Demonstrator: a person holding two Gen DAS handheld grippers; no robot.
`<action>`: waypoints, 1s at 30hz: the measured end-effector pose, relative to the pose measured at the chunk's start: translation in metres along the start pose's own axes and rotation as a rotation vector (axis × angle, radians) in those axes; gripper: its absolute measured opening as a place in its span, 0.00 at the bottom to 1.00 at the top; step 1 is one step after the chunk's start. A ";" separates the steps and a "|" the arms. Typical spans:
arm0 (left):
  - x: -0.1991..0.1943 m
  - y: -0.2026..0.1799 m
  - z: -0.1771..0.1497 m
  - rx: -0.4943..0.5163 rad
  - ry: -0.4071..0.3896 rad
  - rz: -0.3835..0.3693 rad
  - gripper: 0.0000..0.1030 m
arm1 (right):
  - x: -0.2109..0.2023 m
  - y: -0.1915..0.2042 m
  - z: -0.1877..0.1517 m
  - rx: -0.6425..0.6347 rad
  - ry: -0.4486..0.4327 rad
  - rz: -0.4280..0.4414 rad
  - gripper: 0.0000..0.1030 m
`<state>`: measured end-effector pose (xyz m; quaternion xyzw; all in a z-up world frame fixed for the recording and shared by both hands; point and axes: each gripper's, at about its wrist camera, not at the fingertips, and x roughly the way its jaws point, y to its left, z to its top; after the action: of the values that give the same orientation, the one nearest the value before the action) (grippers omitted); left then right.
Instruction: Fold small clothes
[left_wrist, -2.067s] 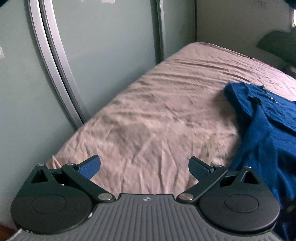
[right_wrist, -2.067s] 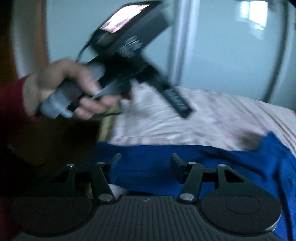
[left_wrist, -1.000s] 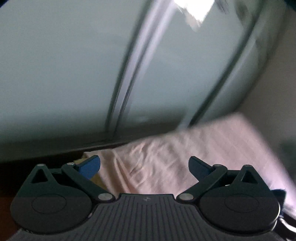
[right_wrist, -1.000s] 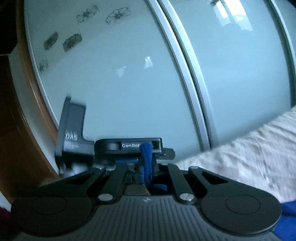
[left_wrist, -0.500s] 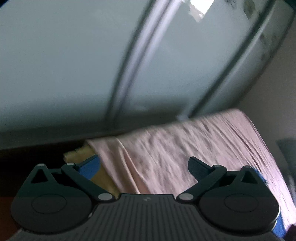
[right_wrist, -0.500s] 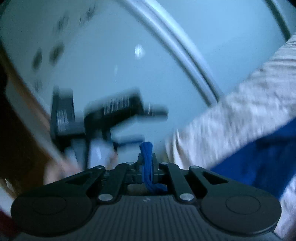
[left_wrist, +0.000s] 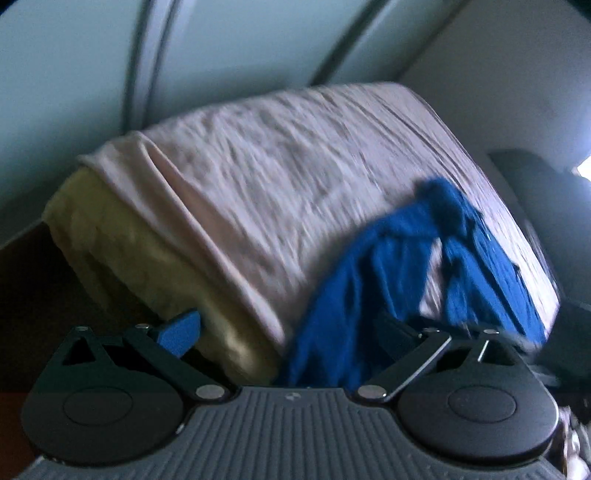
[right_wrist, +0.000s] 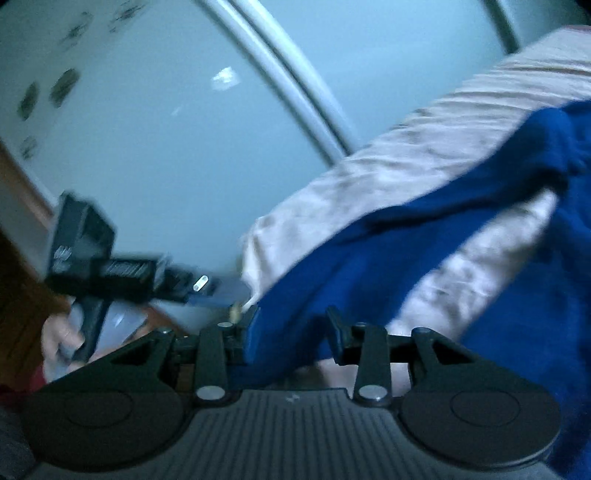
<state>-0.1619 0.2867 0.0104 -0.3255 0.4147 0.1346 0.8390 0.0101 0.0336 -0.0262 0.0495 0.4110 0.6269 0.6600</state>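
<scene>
A blue garment (left_wrist: 402, 269) lies stretched across the pink bed sheet (left_wrist: 280, 177) and hangs over the near bed edge. My left gripper (left_wrist: 286, 328) is open at that edge, with blue cloth between its fingers, not clamped. In the right wrist view the garment (right_wrist: 388, 236) runs from the bed down into my right gripper (right_wrist: 291, 332), whose jaws stand partly apart around the cloth. The left gripper (right_wrist: 207, 288) shows there at the bed corner, held by a hand.
The yellow mattress side (left_wrist: 122, 258) shows under the sheet at the bed corner. Pale sliding wardrobe doors (right_wrist: 166, 129) stand behind the bed. A dark object (left_wrist: 535, 177) sits beyond the bed's far right side.
My right gripper was shut on a pinch of blue cloth; its jaws have now spread. Both views swung down from the wardrobe doors toward the bed, and the garment now drapes over the near edge.
</scene>
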 end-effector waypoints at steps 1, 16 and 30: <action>-0.002 0.000 -0.003 0.012 -0.003 -0.007 0.91 | 0.001 -0.002 -0.001 0.002 0.001 -0.014 0.36; -0.008 -0.037 -0.026 0.436 0.024 0.024 0.08 | 0.006 -0.002 -0.009 -0.004 -0.007 -0.043 0.52; -0.046 -0.060 -0.014 0.810 -0.277 0.417 0.07 | -0.016 -0.014 -0.007 0.035 -0.064 -0.098 0.56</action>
<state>-0.1691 0.2345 0.0660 0.1389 0.3744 0.1697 0.9010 0.0190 0.0140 -0.0315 0.0608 0.4023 0.5847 0.7019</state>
